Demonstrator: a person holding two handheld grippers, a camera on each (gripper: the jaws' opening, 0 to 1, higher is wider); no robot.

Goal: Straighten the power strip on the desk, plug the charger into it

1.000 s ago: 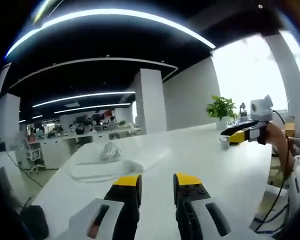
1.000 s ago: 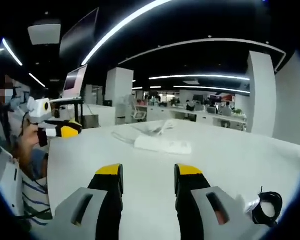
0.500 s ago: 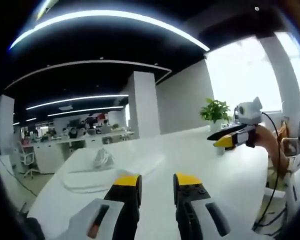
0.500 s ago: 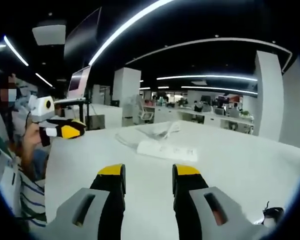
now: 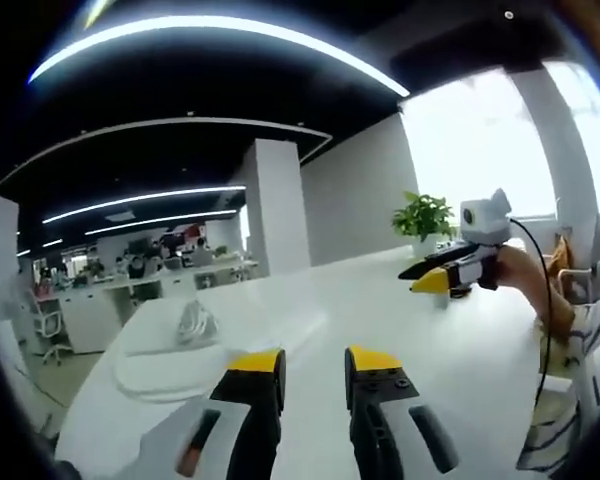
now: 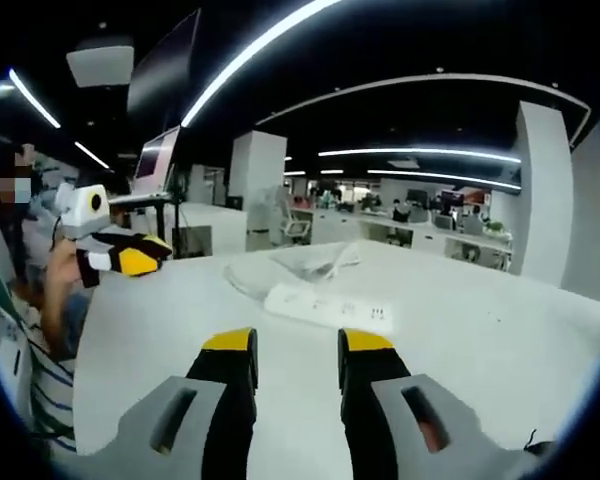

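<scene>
The right gripper (image 6: 295, 345) is hovering above the white desk (image 6: 480, 330), jaws apart, facing the power strip (image 6: 328, 307) (lying askew). The left gripper (image 5: 314, 362) is likewise hanging agape, holding nothing.

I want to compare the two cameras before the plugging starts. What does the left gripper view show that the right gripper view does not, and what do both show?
Left gripper view alone: a potted plant by the bright window, and the right gripper, held in a hand above the desk.

Right gripper view alone: the sockets on top of the power strip, a monitor raised on a stand, and the left gripper held at the left.

Both: the white desk, the power strip with its coiled cable behind it, and each view's own open, empty jaws.
</scene>
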